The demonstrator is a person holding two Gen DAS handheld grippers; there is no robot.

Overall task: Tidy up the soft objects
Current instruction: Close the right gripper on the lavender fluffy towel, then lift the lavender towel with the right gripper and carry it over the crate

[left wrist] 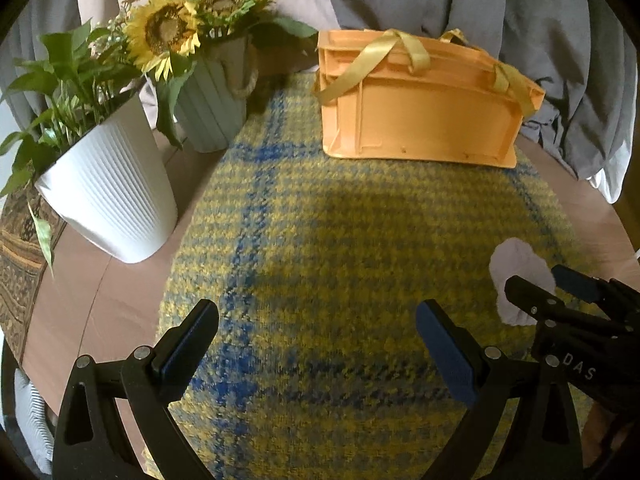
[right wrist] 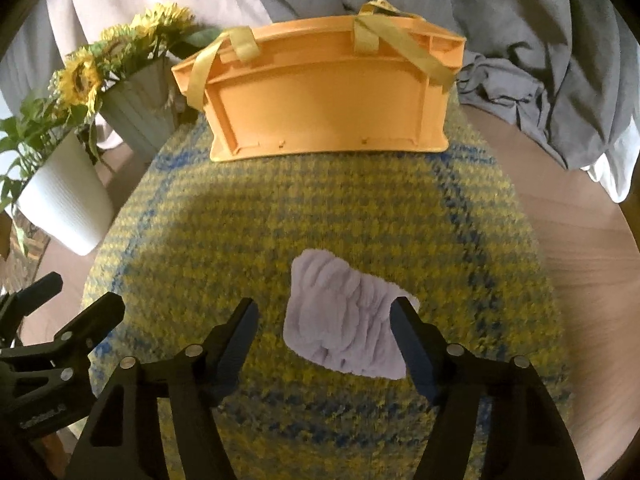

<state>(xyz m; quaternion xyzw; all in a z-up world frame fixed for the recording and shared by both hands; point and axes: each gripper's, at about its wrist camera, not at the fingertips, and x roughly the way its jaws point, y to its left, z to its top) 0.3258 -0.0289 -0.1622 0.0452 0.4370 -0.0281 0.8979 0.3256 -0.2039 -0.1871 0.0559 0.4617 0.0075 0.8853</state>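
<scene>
Both claws spread wide, gripping nothing. Right gripper [right wrist: 322,316] hangs over a fluffy pale-lilac cloth [right wrist: 346,320], bunched in soft folds on the yellow-and-blue woven mat [right wrist: 360,200], lying between its fingers, nearer the right one. Left gripper [left wrist: 318,320] sits above bare mat. Rigid orange plastic crate [right wrist: 320,108], satin ribbon handles, stands at the mat's far edge. Ribbed white pot [left wrist: 112,196] far left.
</scene>
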